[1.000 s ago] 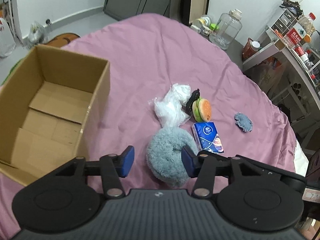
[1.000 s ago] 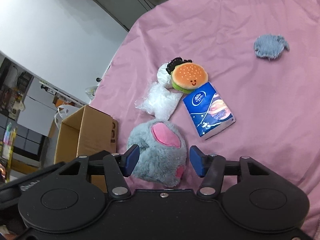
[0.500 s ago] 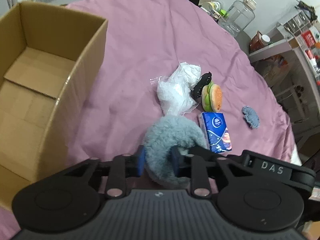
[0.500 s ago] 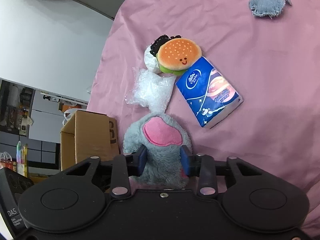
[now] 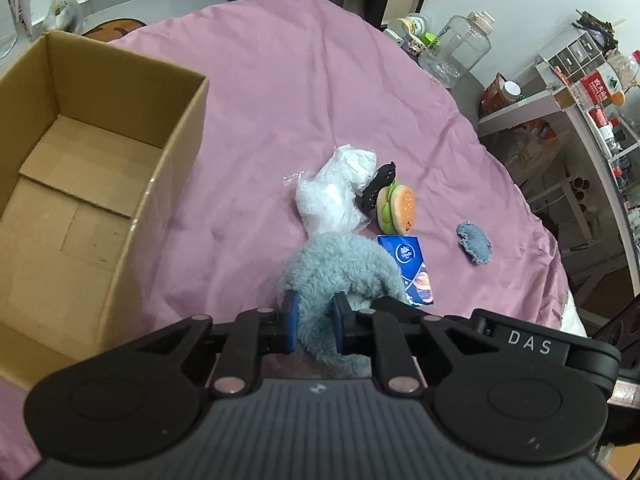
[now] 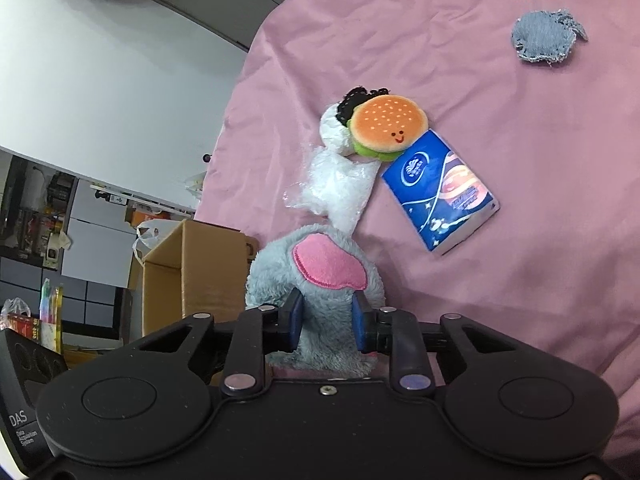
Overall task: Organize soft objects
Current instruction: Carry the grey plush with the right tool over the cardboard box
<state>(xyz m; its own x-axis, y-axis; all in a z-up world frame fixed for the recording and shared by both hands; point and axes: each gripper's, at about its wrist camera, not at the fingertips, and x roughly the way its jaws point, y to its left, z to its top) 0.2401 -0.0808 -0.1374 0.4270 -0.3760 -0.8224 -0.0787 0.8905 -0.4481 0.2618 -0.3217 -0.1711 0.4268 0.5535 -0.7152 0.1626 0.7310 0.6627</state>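
Observation:
A grey plush toy (image 5: 340, 268) with a pink patch (image 6: 328, 266) lies on the pink bedspread (image 5: 288, 92). My left gripper (image 5: 314, 322) is shut on one fluffy end of it. My right gripper (image 6: 326, 320) squeezes the other end, its jaws still closing with the plush pressed between the blue pads. Beyond it lie a crumpled clear plastic bag (image 5: 332, 200), a burger plush (image 6: 386, 126), a black scrunchie (image 5: 376, 190), a blue tissue pack (image 6: 440, 196) and a grey denim pad (image 6: 546, 36). An open cardboard box (image 5: 80, 168) stands at the left, with nothing inside.
A clear plastic jug (image 5: 458, 50) and small containers stand past the bed's far edge. Shelves with bottles (image 5: 592, 92) line the right side. In the right wrist view a white wall (image 6: 112, 72) and a cluttered shelf (image 6: 40, 216) lie beyond the bed.
Both grippers went from open on either side of the grey plush to closed on it. The plush is now bunched up between the pads of both.

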